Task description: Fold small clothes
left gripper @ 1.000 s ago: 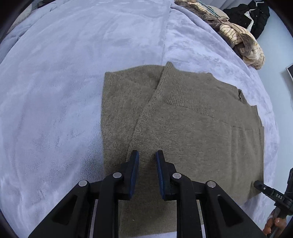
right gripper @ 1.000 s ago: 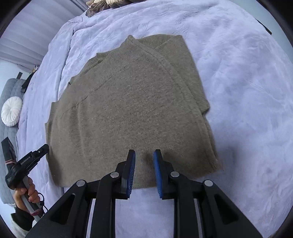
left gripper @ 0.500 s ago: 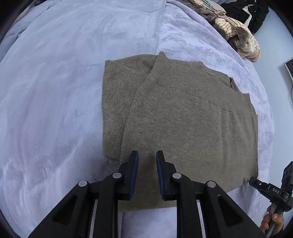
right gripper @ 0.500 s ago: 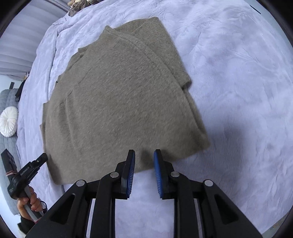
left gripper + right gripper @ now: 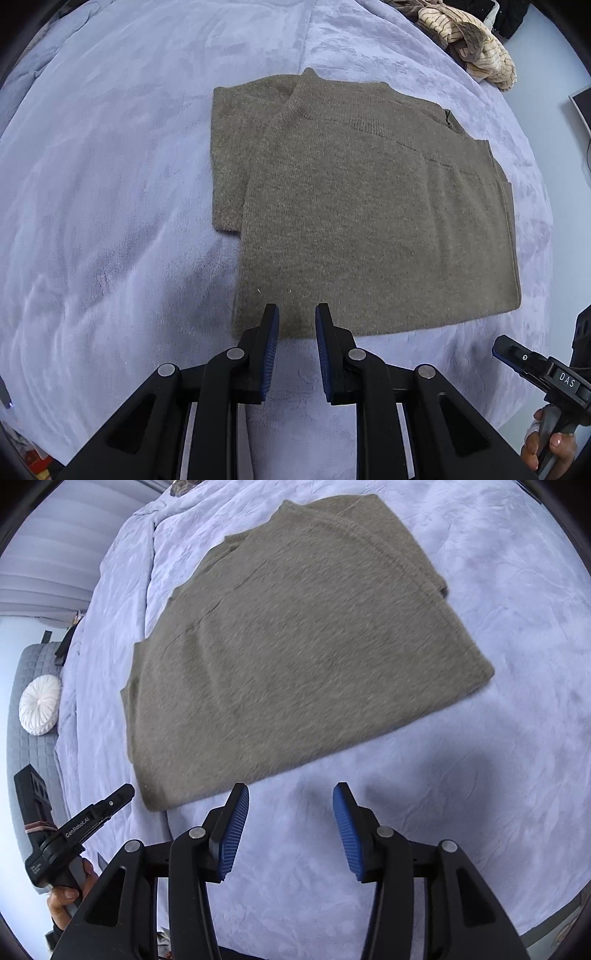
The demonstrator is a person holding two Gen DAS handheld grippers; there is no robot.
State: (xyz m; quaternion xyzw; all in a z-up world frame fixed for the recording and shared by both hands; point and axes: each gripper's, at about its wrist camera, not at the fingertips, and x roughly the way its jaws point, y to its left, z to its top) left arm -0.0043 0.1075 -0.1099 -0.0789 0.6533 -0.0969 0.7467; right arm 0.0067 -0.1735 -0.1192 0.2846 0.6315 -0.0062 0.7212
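A folded olive sweater [image 5: 369, 221] lies flat on a lavender blanket [image 5: 110, 221] covering the bed, collar at its far edge. The left hand-held gripper [image 5: 296, 325] hangs over the sweater's near hem, its jaws a narrow gap apart with nothing between them. The right hand-held gripper [image 5: 291, 805] is above bare blanket just short of the sweater, its jaws having just been opening, now wide and empty. A heap of striped clothes [image 5: 476, 59] sits at the bed's far corner.
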